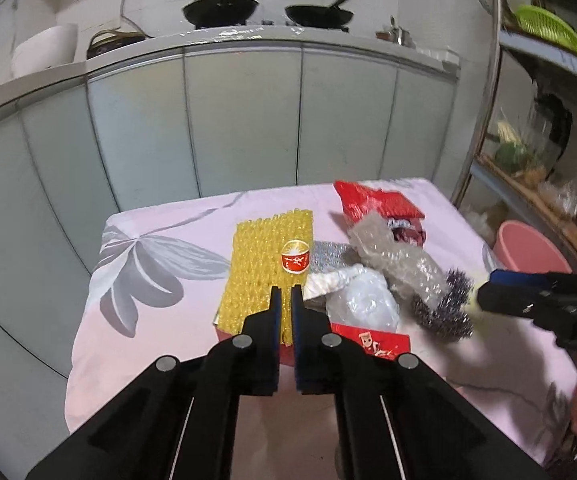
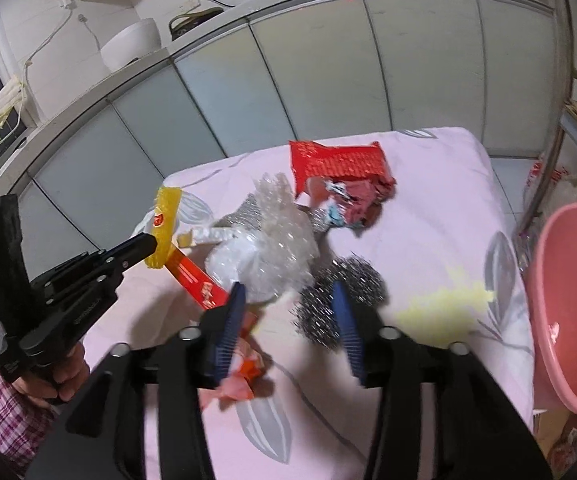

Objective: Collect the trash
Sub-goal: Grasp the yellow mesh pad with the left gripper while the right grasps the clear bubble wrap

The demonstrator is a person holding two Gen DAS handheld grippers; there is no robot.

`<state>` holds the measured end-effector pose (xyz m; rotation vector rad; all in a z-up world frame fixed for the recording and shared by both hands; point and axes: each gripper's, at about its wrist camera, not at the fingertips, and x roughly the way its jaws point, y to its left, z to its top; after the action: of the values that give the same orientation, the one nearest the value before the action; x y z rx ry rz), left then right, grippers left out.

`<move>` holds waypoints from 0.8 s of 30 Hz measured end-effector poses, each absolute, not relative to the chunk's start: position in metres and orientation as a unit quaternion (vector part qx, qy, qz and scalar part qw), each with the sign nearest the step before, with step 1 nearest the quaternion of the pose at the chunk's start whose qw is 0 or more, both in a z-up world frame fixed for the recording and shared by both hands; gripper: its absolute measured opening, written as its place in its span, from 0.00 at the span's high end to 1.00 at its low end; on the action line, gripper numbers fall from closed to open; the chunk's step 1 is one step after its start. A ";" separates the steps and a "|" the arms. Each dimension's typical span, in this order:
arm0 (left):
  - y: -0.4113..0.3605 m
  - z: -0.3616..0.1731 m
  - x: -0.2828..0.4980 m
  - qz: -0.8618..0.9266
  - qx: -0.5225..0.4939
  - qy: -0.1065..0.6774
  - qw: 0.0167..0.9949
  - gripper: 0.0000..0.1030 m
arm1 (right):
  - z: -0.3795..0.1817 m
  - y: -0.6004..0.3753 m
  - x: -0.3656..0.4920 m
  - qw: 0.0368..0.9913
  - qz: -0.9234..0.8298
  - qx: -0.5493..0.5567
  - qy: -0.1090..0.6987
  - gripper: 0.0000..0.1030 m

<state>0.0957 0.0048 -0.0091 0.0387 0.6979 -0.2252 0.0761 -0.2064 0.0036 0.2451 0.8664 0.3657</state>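
Note:
Trash lies in a pile on a pink flowered cloth (image 1: 160, 360). My left gripper (image 1: 285, 291) is shut on the near edge of a yellow bubble sheet (image 1: 264, 256) with a red round sticker, which lies on a red box (image 1: 372, 342). The right wrist view shows that same left gripper (image 2: 148, 242) pinching the yellow bubble sheet (image 2: 164, 220). My right gripper (image 2: 288, 304) stands open over a steel wool scourer (image 2: 340, 292), pads not pressing it. A blurred pale yellow scrap (image 2: 444, 306) lies to its right. A red snack bag (image 2: 336, 164) and clear bubble wrap (image 2: 284, 220) lie behind.
A pink basin (image 2: 568, 320) stands off the cloth's right edge, beside a metal shelf rack (image 1: 484, 120). Grey cabinet doors (image 1: 240, 120) under a counter with two woks close the far side. A hand in a checked sleeve (image 2: 8, 400) holds the left gripper.

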 end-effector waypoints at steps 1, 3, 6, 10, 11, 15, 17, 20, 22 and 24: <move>0.008 -0.007 0.094 -0.110 0.010 0.338 0.935 0.96 | 0.004 -0.204 0.079 0.885 0.177 0.115 0.415 0.52; 0.012 -0.003 0.090 -0.111 -0.004 0.334 0.936 0.96 | 0.002 -0.200 0.088 0.885 0.177 0.110 0.416 0.52; 0.016 0.002 0.083 -0.117 -0.018 0.331 0.936 0.96 | -0.003 -0.194 0.101 0.882 0.181 0.107 0.422 0.52; 0.019 0.006 0.079 -0.122 -0.032 0.328 0.936 0.96 | -0.012 -0.185 0.114 0.883 0.173 0.087 0.428 0.52; 0.019 0.006 0.079 -0.123 -0.034 0.328 0.936 0.96 | -0.014 -0.183 0.116 0.882 0.174 0.085 0.430 0.52; 0.018 0.008 0.076 -0.126 -0.037 0.327 0.936 0.96 | -0.020 -0.180 0.119 0.878 0.174 0.083 0.438 0.70; 0.018 0.008 0.075 -0.126 -0.037 0.327 0.936 0.96 | -0.020 -0.182 0.117 0.879 0.174 0.089 0.435 0.75; 0.018 0.008 0.074 -0.126 -0.040 0.327 0.936 0.96 | -0.016 -0.185 0.112 0.883 0.174 0.096 0.424 0.82; 0.018 0.009 0.072 -0.126 -0.041 0.326 0.936 0.96 | -0.011 -0.188 0.106 0.887 0.177 0.101 0.415 0.84; 0.017 0.011 0.070 -0.127 -0.042 0.323 0.937 0.96 | -0.003 -0.190 0.100 0.890 0.182 0.106 0.405 0.85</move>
<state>0.0699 0.0167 0.0112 -0.0858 0.6604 -0.2585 0.1005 -0.1905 -0.0031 0.2207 0.8409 0.3774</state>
